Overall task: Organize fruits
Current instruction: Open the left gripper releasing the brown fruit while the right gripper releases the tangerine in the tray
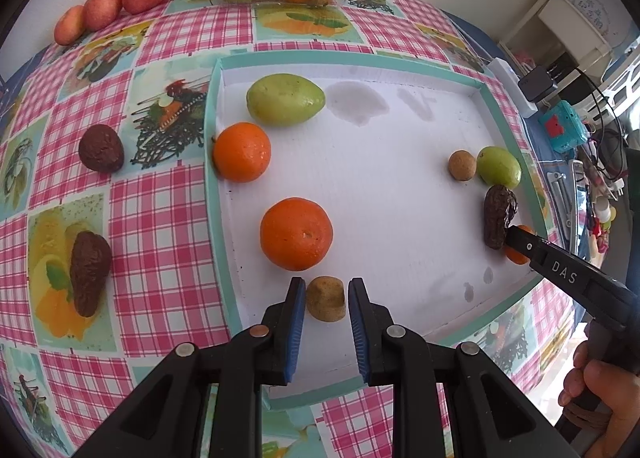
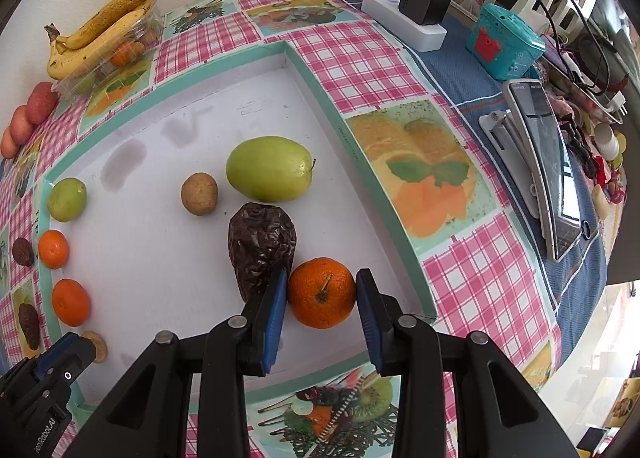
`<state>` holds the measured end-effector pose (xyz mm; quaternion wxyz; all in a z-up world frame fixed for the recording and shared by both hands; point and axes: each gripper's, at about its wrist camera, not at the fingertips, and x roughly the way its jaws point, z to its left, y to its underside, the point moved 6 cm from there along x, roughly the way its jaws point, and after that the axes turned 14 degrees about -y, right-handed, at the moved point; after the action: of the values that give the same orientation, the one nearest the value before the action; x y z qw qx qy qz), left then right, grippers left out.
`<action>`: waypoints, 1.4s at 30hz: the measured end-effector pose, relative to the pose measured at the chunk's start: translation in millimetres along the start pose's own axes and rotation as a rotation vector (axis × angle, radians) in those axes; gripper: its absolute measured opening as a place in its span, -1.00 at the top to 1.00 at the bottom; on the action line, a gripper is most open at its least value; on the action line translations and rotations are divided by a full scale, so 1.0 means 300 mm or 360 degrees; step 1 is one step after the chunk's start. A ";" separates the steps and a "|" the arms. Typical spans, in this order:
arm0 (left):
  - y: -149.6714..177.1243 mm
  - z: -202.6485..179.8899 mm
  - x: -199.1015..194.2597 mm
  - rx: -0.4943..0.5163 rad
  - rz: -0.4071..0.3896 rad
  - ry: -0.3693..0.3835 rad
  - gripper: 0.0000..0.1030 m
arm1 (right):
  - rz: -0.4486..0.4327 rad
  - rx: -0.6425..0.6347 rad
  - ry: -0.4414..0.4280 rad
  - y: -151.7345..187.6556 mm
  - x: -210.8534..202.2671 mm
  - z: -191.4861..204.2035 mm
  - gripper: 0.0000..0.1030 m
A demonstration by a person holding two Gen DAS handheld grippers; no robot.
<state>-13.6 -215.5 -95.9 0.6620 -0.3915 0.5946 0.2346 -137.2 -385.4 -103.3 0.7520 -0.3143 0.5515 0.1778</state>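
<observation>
**Both grippers closed on fruit inside the tray**

The left gripper [image 1: 327,285] points steeply down, its jaws nearly closed, pads pressed on either side of a small brown fruit [image 1: 326,302]. It sits dead ahead at the lower centre of the left view, near the tray [image 1: 360,58] front edge.

The right gripper [image 2: 322,275] stands a little wider and clamps a tangerine [image 2: 322,294], stem up, at the lower centre of its own view, close to the tray's right wall.

What matters for the lift, I judge, is the date [image 2: 262,246]. Its long axis runs up the frame, and its lower end leans on the outside of the right gripper's left finger (a straight rise should clear it, a sideways pull would drag it).

The left view shows that gripper only side-on at right, with the tangerine mostly hidden behind finger and date. The right view shows the left gripper at lower left, its fruit half hidden.
</observation>
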 end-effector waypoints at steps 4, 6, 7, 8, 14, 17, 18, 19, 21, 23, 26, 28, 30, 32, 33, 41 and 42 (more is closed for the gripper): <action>-0.002 0.011 -0.018 -0.0018 -0.0017 0.0012 0.52 | 0.0000 -0.0001 0.0004 0.000 -0.001 0.003 0.29; -0.005 0.021 -0.031 -0.0033 -0.0032 0.0019 0.51 | 0.0003 0.0001 0.0004 0.000 -0.002 0.003 0.29; -0.007 0.028 -0.036 -0.0038 -0.0038 0.0022 0.51 | 0.0004 0.0000 0.0005 -0.001 -0.002 0.003 0.28; -0.009 0.038 -0.042 -0.0047 -0.0046 0.0023 0.51 | 0.0001 -0.0002 0.0010 -0.003 -0.004 0.003 0.28; -0.028 0.103 -0.086 -0.0127 -0.0124 0.0000 0.51 | -0.0050 -0.0010 0.0035 -0.015 -0.035 0.004 0.15; -0.043 0.148 -0.105 -0.0189 -0.0162 -0.0034 0.51 | -0.0093 -0.0032 0.0035 -0.029 -0.063 0.019 0.15; -0.046 0.167 -0.110 -0.0211 -0.0172 -0.0043 0.51 | -0.0107 -0.0040 0.0033 -0.032 -0.073 0.024 0.15; -0.048 0.186 -0.115 -0.0236 -0.0181 -0.0055 0.51 | -0.0122 -0.0051 0.0027 -0.038 -0.083 0.033 0.15; -0.054 0.225 -0.123 -0.0288 -0.0198 -0.0075 0.51 | -0.0146 -0.0072 0.0009 -0.045 -0.100 0.056 0.15; -0.061 0.256 -0.129 -0.0335 -0.0214 -0.0096 0.51 | -0.0168 -0.0097 -0.0034 -0.051 -0.116 0.087 0.15; -0.078 0.302 -0.138 -0.0377 -0.0252 -0.0183 0.51 | -0.0194 -0.0147 -0.0079 -0.054 -0.131 0.144 0.15; -0.081 0.337 -0.146 -0.0404 -0.0270 -0.0224 0.51 | -0.0207 -0.0183 -0.0082 -0.057 -0.141 0.171 0.15; -0.084 0.382 -0.156 -0.0437 -0.0290 -0.0273 0.51 | -0.0220 -0.0230 -0.0098 -0.054 -0.149 0.211 0.15; -0.082 0.429 -0.163 -0.0480 -0.0304 -0.0310 0.51 | -0.0222 -0.0272 -0.0136 -0.048 -0.152 0.254 0.15; -0.081 0.450 -0.167 -0.0502 -0.0308 -0.0324 0.51 | -0.0222 -0.0285 -0.0146 -0.045 -0.153 0.270 0.15; -0.072 0.572 -0.177 -0.0623 -0.0319 -0.0382 0.51 | -0.0234 -0.0375 -0.0270 -0.026 -0.166 0.388 0.15; -0.071 0.579 -0.175 -0.0631 -0.0317 -0.0384 0.51 | -0.0233 -0.0385 -0.0275 -0.023 -0.167 0.399 0.15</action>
<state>98.1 -81.3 -42.1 0.6583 -0.5393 0.4123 0.3253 -63.5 -306.6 -31.1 0.7642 -0.4255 0.4350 0.2139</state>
